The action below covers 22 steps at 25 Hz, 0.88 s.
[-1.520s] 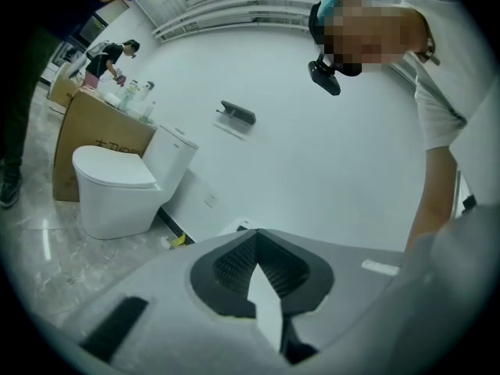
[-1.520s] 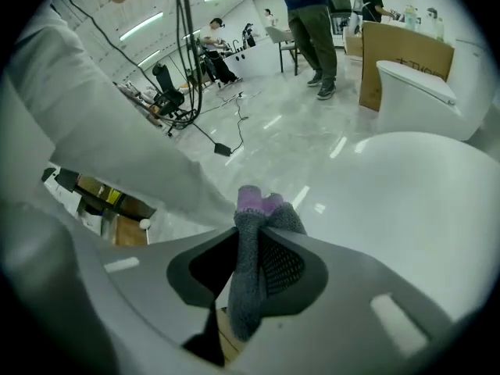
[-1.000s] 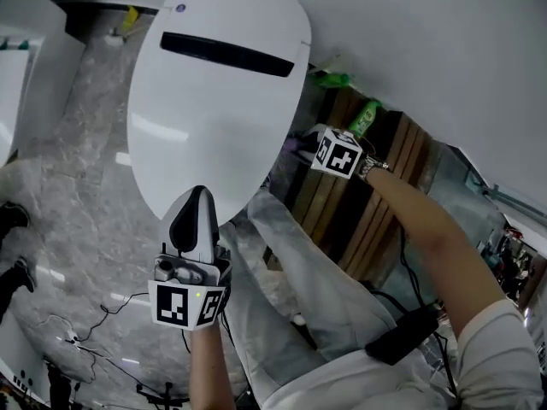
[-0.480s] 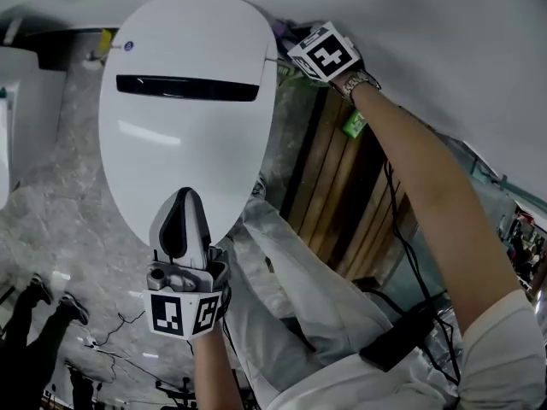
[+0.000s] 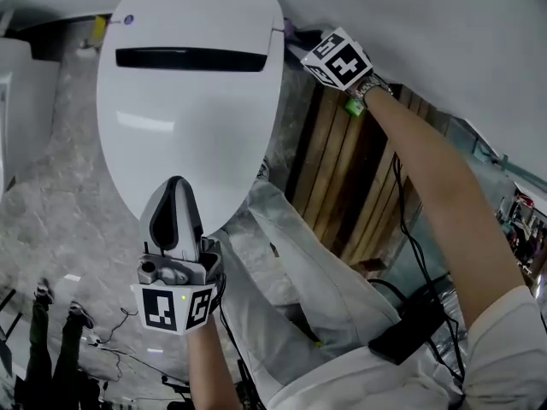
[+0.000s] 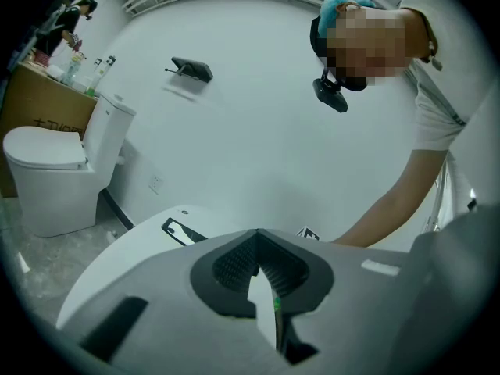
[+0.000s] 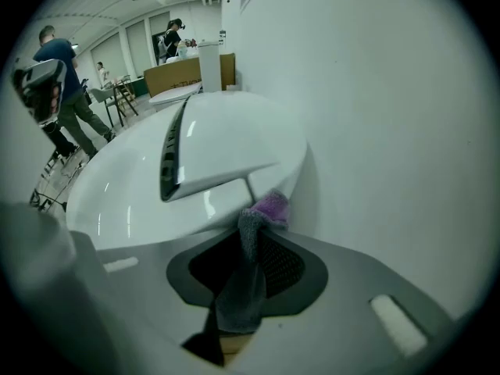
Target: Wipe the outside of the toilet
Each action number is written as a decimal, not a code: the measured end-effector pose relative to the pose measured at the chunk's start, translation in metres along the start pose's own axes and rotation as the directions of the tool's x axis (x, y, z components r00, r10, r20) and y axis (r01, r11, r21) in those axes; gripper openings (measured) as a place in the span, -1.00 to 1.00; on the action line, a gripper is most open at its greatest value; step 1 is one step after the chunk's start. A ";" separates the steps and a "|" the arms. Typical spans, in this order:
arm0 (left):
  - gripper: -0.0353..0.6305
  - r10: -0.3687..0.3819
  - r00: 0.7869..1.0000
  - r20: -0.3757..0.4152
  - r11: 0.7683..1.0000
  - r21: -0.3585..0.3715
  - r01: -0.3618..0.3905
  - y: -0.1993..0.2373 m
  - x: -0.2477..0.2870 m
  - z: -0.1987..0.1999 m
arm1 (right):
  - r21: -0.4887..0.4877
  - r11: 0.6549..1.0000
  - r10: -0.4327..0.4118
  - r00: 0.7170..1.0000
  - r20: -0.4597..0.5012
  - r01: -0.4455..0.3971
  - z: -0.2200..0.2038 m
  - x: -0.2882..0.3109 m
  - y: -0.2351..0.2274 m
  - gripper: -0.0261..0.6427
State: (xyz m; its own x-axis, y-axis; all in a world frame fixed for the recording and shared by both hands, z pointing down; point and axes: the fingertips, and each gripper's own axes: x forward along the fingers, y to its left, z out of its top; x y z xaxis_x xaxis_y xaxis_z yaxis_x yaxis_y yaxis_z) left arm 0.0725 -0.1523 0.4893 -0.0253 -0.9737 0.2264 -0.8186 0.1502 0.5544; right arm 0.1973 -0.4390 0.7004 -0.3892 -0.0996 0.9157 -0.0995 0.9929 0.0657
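The white toilet (image 5: pixel 188 126) has its lid down, with a black slot across the back. My right gripper (image 5: pixel 301 48) is at the toilet's back right corner, close to the wall, and is shut on a grey and purple cloth (image 7: pixel 250 280). The cloth's purple end (image 7: pixel 272 206) touches the rear edge of the toilet (image 7: pixel 219 147). My left gripper (image 5: pixel 173 190) hovers over the lid's front edge, shut with nothing in it. The left gripper view shows the lid (image 6: pixel 141 256) beyond the closed jaws of the left gripper (image 6: pixel 256 237).
A white wall (image 5: pixel 427 24) runs behind the toilet. A wooden slatted panel (image 5: pixel 342 186) with a green bottle (image 5: pixel 352 105) lies to its right. A second toilet (image 6: pixel 55 170) stands to the left. Cables (image 5: pixel 111 353) lie on the marble floor. People (image 7: pixel 62 76) stand farther off.
My right gripper rose with the cloth from beside the toilet's right flank to its back right corner by the wall. The left gripper stayed near the lid's front.
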 end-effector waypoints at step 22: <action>-0.88 -0.174 0.977 -0.127 0.979 0.083 0.185 0.085 -0.204 -0.008 | 0.289 0.954 -0.035 0.988 -0.150 0.078 -0.100 -0.036 0.309 -0.67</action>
State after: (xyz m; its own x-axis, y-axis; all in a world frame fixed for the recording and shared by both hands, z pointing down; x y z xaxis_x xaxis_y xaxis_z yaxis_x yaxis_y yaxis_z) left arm 0.0124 0.0599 0.4964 0.1903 -0.9553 0.2265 -0.8541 -0.0473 0.5180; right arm 0.2722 -0.1219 0.7278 -0.2434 -0.1235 0.9620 -0.3903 0.9205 0.0194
